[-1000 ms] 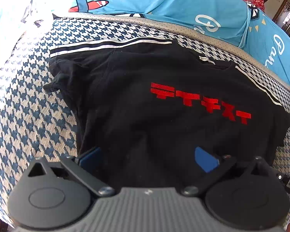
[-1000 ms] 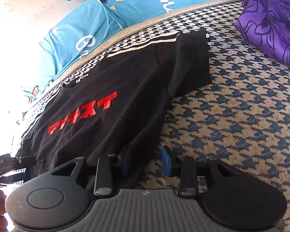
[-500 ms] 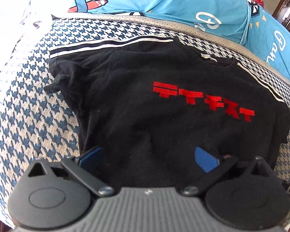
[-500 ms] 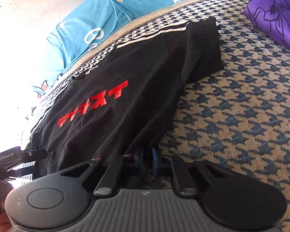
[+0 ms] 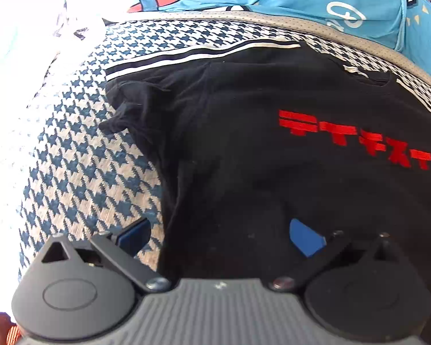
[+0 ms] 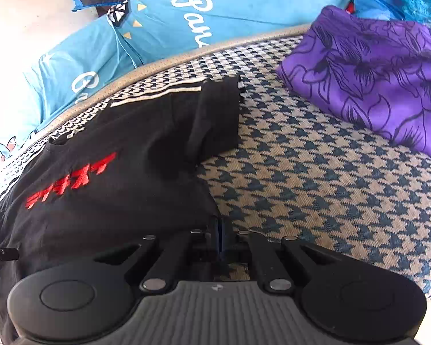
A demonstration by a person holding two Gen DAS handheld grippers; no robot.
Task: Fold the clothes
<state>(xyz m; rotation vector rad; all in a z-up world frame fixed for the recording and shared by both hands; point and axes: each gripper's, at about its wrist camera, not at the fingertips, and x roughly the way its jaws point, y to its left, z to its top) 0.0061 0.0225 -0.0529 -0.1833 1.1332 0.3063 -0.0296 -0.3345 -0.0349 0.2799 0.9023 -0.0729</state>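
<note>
A black T-shirt (image 5: 244, 143) with red lettering (image 5: 356, 141) lies spread front-up on a houndstooth cover (image 5: 86, 172). My left gripper (image 5: 219, 235) hovers open over the shirt's lower left part. Its left pad sits above the bare cover and its right pad above the black cloth, so the shirt's side edge runs between them. In the right wrist view the same T-shirt (image 6: 129, 187) lies to the left. My right gripper (image 6: 221, 237) is shut on the shirt's lower right hem corner, and the cloth rises to the pads.
Blue cushions (image 6: 186, 23) with white writing line the back edge of the cover (image 6: 330, 187). A purple flowered cloth (image 6: 373, 72) lies at the back right. White cloth (image 5: 71, 26) sits at the far left in glare.
The right gripper's jaws closed on the shirt's hem corner and drew it up slightly. The left view swung left, so the shirt's side edge now lies between the open pads.
</note>
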